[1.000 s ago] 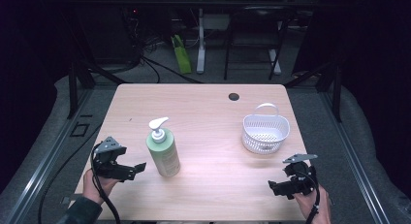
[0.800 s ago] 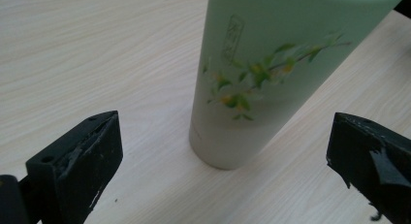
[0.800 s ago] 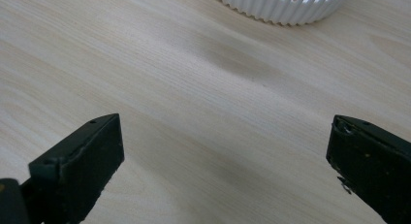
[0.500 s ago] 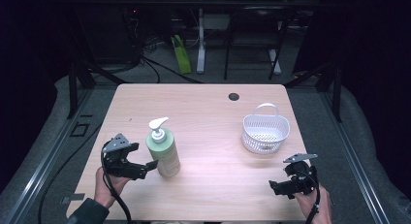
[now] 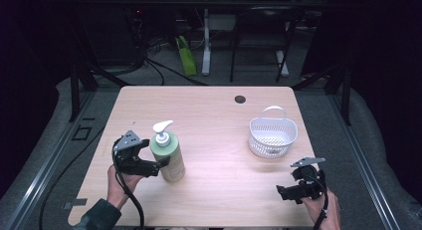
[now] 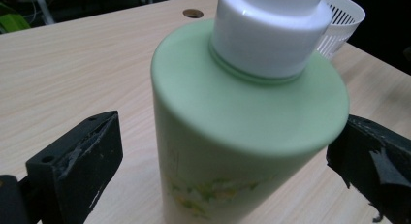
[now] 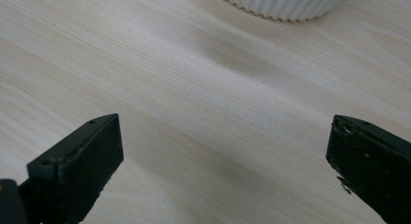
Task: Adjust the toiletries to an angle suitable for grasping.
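Left hand-held gripper (image 5: 161,163) wide, jaws straddling the upright green pump bottle (image 5: 168,154) lower-left on the worktop (image 5: 209,115), not clamped yet; right hand-held gripper (image 5: 282,191) wide, idle lower-right below the empty white basket (image 5: 272,134); grasp pending.

Pale wooden surface (image 7: 194,88) carrying a green pump bottle (image 6: 242,112) with a white pump head (image 6: 271,30), standing upright between the spread jaws of the left gripper (image 6: 223,156), with a clear gap at the left-hand jaw. A white slatted basket (image 7: 281,3) sits ahead of the spread jaws of the right gripper (image 7: 223,156), well apart from them, with bare wood between the jaws. A small dark round hole (image 6: 193,13) lies in the surface far beyond the bottle.
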Demonstrator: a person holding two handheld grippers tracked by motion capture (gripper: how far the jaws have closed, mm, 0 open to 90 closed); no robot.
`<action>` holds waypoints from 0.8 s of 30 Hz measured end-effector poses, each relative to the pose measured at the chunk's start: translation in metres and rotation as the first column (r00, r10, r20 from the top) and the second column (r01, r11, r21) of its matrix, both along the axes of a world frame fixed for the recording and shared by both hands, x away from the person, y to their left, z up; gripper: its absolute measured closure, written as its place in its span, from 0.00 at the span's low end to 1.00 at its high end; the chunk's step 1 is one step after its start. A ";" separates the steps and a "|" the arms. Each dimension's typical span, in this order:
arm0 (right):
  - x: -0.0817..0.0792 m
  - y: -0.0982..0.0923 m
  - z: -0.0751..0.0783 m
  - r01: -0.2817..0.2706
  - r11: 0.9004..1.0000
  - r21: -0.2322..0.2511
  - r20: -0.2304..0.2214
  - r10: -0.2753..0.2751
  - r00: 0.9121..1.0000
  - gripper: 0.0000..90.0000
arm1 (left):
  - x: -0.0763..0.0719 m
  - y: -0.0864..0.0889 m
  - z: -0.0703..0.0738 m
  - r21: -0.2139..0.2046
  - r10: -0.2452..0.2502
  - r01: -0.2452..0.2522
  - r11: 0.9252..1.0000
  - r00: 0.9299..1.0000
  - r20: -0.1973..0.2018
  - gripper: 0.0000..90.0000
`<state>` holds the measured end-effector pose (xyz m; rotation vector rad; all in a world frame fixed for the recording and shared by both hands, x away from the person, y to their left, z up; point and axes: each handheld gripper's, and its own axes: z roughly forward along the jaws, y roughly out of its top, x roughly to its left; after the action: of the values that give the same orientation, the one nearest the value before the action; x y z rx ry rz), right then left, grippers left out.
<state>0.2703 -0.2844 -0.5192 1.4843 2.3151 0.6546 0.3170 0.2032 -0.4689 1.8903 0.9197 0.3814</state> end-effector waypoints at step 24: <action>-0.002 0.002 0.001 -0.005 1.000 -0.024 0.002 0.005 1.000 0.01 | 0.006 -0.022 -0.004 0.028 -0.001 -0.001 1.000 0.998 0.069 0.12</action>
<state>0.2679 -0.2824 -0.5183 1.4671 2.3173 0.6268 0.3227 0.1814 -0.4730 1.8913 0.8724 0.4586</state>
